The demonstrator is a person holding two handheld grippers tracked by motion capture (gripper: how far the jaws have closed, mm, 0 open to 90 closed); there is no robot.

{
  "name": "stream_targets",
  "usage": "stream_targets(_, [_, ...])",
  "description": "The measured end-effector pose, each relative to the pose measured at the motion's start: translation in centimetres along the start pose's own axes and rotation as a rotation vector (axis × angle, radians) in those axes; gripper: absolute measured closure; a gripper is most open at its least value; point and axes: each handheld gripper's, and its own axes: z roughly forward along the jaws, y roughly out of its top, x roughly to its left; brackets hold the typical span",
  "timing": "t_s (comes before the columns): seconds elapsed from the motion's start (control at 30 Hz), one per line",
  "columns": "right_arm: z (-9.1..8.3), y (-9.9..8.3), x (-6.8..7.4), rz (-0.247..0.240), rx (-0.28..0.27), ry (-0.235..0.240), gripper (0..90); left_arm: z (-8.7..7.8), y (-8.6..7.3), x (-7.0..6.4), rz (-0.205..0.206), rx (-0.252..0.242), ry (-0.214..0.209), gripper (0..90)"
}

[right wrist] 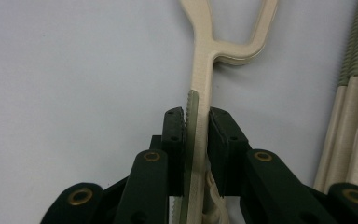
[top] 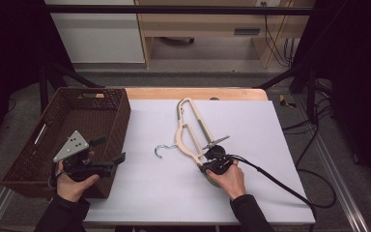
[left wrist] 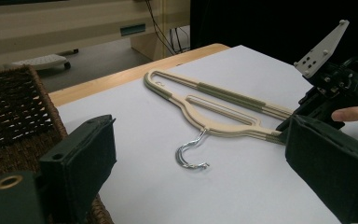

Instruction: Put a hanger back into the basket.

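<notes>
Between right tongs: hanger arm.

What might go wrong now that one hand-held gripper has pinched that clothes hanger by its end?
The right hand-held gripper clamps the hanger only at one end of its arm, so on lifting, the long frame could swing or twist out of the jaws.

The metal hook lies loose on the white sheet and might drag on it.

The wicker basket stands close on the left; the swinging hanger could snag its rim, or bump the open left hand-held gripper.
</notes>
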Motion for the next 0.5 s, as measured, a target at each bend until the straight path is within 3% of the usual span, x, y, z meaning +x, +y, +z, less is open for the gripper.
stream_targets(0.2, [-0.5, 0.1, -0.1, 0.028, -0.022, 0.021, 77.1, 0.0, 0.0, 0.0, 0.000, 0.000, -0.001, 8.4])
stream_targets(0.33, [-0.9, 0.1, -0.2, 0.031, -0.037, 0.011, 78.0, 0.0, 0.0, -0.1, 0.003, 0.001, -0.003, 8.4])
stream_targets(0.37, [-1.1, 0.1, -0.2, 0.052, -0.040, 0.001, 78.9, 0.0, 0.0, -0.1, 0.003, 0.001, -0.004, 8.4])
stream_targets(0.47, [-1.2, 0.0, -0.4, 0.063, -0.049, 0.010, 79.5, 0.1, 0.0, -0.2, 0.007, 0.004, -0.004, 8.4])
stream_targets(0.5, [-1.3, 0.1, -0.5, 0.072, -0.057, 0.034, 79.5, 0.2, 0.0, -0.2, 0.008, 0.006, -0.007, 8.5])
